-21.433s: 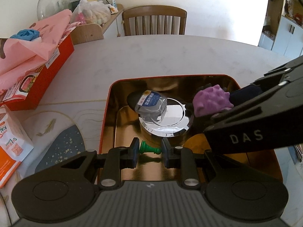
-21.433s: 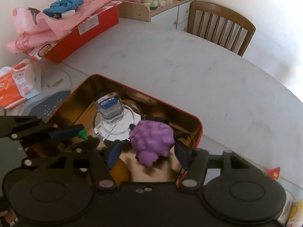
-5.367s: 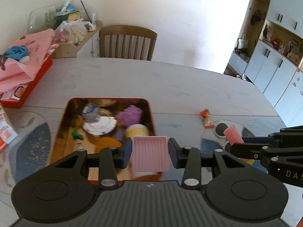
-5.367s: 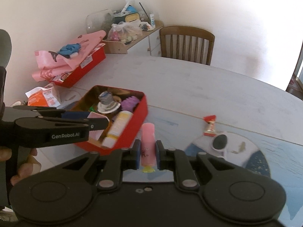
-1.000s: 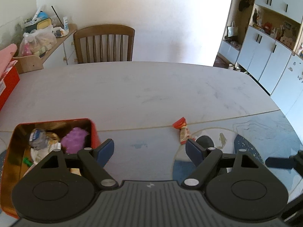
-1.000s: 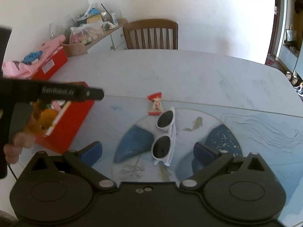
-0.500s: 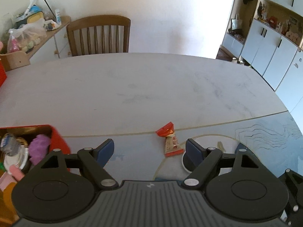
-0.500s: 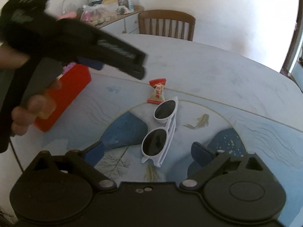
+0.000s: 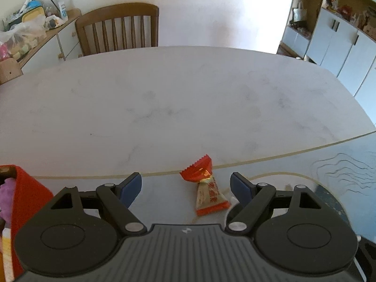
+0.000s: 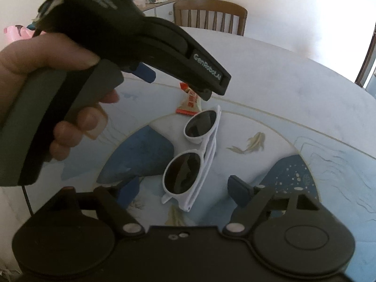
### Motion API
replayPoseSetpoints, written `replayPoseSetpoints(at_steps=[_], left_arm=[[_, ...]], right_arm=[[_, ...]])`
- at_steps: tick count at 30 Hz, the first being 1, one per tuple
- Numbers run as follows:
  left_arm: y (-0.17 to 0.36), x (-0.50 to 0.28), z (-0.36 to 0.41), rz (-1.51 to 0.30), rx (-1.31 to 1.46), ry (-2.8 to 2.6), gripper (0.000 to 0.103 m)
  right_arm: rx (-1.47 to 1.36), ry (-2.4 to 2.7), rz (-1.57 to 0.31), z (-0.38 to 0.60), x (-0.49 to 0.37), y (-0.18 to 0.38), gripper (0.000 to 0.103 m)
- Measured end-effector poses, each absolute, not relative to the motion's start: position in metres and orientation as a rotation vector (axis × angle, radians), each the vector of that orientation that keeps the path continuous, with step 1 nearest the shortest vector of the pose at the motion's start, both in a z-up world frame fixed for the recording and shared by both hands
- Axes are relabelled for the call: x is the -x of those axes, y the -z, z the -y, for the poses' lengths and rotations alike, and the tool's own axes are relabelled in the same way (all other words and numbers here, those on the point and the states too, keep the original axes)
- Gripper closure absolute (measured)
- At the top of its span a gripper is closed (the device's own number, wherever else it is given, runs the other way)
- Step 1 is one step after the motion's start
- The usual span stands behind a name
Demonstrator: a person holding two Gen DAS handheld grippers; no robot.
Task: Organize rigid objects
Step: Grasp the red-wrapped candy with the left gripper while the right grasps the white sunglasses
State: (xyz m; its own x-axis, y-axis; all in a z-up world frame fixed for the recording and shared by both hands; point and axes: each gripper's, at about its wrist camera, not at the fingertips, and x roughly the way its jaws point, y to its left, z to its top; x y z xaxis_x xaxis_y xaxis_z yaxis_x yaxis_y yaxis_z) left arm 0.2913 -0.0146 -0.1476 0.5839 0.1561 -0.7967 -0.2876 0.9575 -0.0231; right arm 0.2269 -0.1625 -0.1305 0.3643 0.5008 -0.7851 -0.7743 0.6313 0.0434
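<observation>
Looking along the left gripper [image 9: 185, 185] first: its jaws are sitting wide apart with nothing between the blue pads [image 9: 130, 186], and they're hovering just over a wrapped candy [image 9: 206, 188] in a red and gold wrapper. The candy is lying on the tabletop [image 9: 176, 98], right at the curved edge of a pale blue placemat [image 9: 329, 164], roughly centred in the gap but closer to the right-hand pad. Off at the lower left, the corner of a red tin [image 9: 25, 195] is poking into view with a purple bumpy toy [image 9: 7, 197] showing inside it. A wooden chair [image 9: 117, 28] is standing at the far side of the tabletop, and white cabinets [image 9: 340, 44] are running along the right wall.

Switching to the right wrist view: the right gripper [image 10: 181, 188] is also hanging with its jaws spread wide, holding nothing. White-framed sunglasses [image 10: 195, 157] with dark lenses are lying folded on the placemat [image 10: 282, 141], and the near lens is sitting in the gap between the pads, nearer the left one; I can't tell if anything is touching. The left hand [image 10: 54, 89] is wrapping around the other tool's grey handle, and that tool's black nose is pointing down at the candy [image 10: 189, 103], which is lying just beyond the far lens of the sunglasses, partly hidden. The same chair [image 10: 211, 16] is showing at the back.
</observation>
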Motion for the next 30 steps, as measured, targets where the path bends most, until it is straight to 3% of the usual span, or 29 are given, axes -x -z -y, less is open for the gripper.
replayPoseSetpoints(at_steps=[8, 13, 16, 18, 24, 28, 30], left_arm=[[0.157, -0.298, 0.018, -0.918, 0.127, -0.259, 0.021], [0.159, -0.295, 0.027, -0.908, 0.100, -0.255, 0.028], [0.158, -0.295, 0.030, -0.901, 0.094, -0.246, 0.036], [0.158, -0.294, 0.034, -0.897, 0.079, -0.231, 0.048], [0.156, -0.292, 0.042, -0.891, 0.060, -0.194, 0.070], [0.156, -0.290, 0.043, -0.895, 0.054, -0.187, 0.072], [0.155, -0.290, 0.041, -0.899, 0.055, -0.181, 0.077]], right_arm=[[0.380, -0.828, -0.825, 0.156, -0.224, 0.132, 0.031], [0.372, -0.812, -0.813, 0.154, -0.220, 0.132, 0.033], [0.364, -0.807, -0.805, 0.152, -0.218, 0.131, 0.036], [0.358, -0.803, -0.797, 0.151, -0.216, 0.131, 0.039], [0.346, -0.794, -0.782, 0.152, -0.214, 0.132, 0.060], [0.337, -0.797, -0.790, 0.155, -0.216, 0.130, 0.062], [0.328, -0.797, -0.797, 0.158, -0.217, 0.129, 0.064]])
